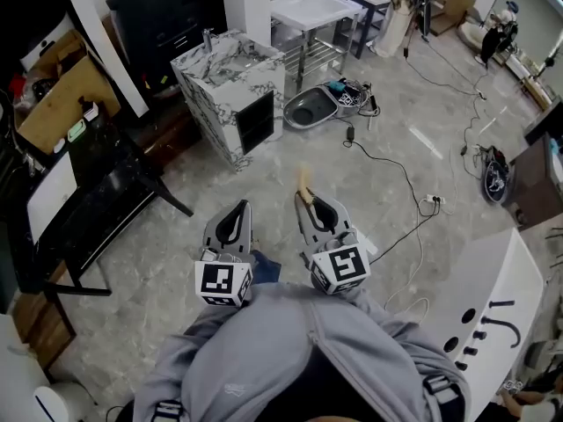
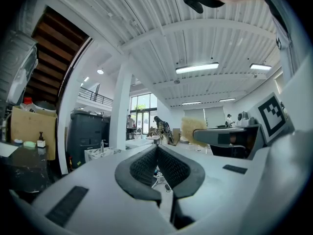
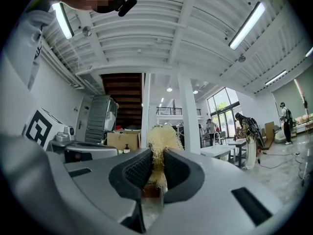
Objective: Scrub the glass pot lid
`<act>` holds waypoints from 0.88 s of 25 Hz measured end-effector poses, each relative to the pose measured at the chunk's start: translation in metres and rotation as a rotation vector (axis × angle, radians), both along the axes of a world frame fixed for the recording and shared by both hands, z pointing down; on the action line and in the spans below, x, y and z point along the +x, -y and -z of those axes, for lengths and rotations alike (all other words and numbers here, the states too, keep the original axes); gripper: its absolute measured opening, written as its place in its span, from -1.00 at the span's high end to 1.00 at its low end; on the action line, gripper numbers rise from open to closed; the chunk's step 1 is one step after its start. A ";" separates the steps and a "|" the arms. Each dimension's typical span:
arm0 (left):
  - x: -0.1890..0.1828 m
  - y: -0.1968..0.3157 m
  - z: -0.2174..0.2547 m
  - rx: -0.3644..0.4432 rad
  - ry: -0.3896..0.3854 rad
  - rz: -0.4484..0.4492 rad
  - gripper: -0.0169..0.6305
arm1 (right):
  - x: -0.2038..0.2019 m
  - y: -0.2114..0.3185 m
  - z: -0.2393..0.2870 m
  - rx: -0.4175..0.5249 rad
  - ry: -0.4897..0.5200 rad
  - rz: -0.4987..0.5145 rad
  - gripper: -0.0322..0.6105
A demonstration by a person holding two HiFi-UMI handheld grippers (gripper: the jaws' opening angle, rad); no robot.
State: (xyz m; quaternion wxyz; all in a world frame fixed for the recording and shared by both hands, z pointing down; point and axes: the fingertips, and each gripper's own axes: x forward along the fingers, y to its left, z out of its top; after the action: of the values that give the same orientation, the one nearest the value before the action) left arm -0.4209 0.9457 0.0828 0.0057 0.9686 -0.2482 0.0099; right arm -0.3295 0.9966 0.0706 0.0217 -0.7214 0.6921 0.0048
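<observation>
I saw a marbled cabinet point(image 1: 230, 86) near a white table point(image 1: 312, 9), a grey basin point(image 1: 310, 108) just beside it, and a black cable point(image 1: 393, 163) trailing away.

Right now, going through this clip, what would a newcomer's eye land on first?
The pale, straw-like brush clamped in the right gripper stands out, poking forward near the centre of the head view. Beside it the left gripper is shut and empty. Ahead of both, a marble-patterned sink unit stands toward the upper left of the head view.
</observation>
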 end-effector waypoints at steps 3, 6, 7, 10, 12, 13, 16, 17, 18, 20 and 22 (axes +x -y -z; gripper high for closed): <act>0.019 0.040 -0.002 0.005 -0.014 -0.015 0.90 | 0.019 0.035 -0.002 0.006 -0.007 -0.014 0.73; 0.043 0.083 0.003 0.022 -0.023 -0.035 0.90 | 0.041 0.077 0.000 0.012 -0.011 -0.028 0.73; 0.050 0.099 0.004 0.027 -0.021 -0.042 0.90 | 0.048 0.093 0.000 0.013 -0.012 -0.032 0.73; 0.070 0.152 0.002 0.020 -0.009 -0.056 0.90 | 0.068 0.145 -0.004 0.007 0.000 -0.046 0.73; 0.083 0.191 -0.003 0.009 -0.001 -0.067 0.90 | 0.081 0.180 -0.009 0.002 0.015 -0.063 0.73; 0.090 0.209 -0.005 0.005 0.002 -0.074 0.90 | 0.087 0.197 -0.010 -0.001 0.020 -0.070 0.73; 0.109 0.261 -0.004 0.006 0.003 -0.094 0.90 | 0.103 0.247 -0.012 -0.008 0.020 -0.085 0.73; 0.114 0.277 -0.005 0.010 0.001 -0.101 0.90 | 0.108 0.262 -0.014 -0.010 0.021 -0.094 0.73; 0.119 0.291 -0.006 0.011 -0.001 -0.107 0.90 | 0.114 0.276 -0.015 -0.012 0.025 -0.103 0.73; 0.127 0.317 -0.011 0.003 -0.005 -0.112 0.90 | 0.123 0.301 -0.020 -0.018 0.032 -0.114 0.73; 0.129 0.339 -0.016 -0.009 0.000 -0.109 0.90 | 0.128 0.322 -0.025 -0.025 0.037 -0.117 0.73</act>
State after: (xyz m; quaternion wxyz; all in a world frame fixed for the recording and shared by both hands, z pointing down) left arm -0.2915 0.6064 0.0991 0.0095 0.9807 -0.1951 0.0113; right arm -0.2017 0.6747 0.0953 0.0251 -0.7608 0.6483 -0.0156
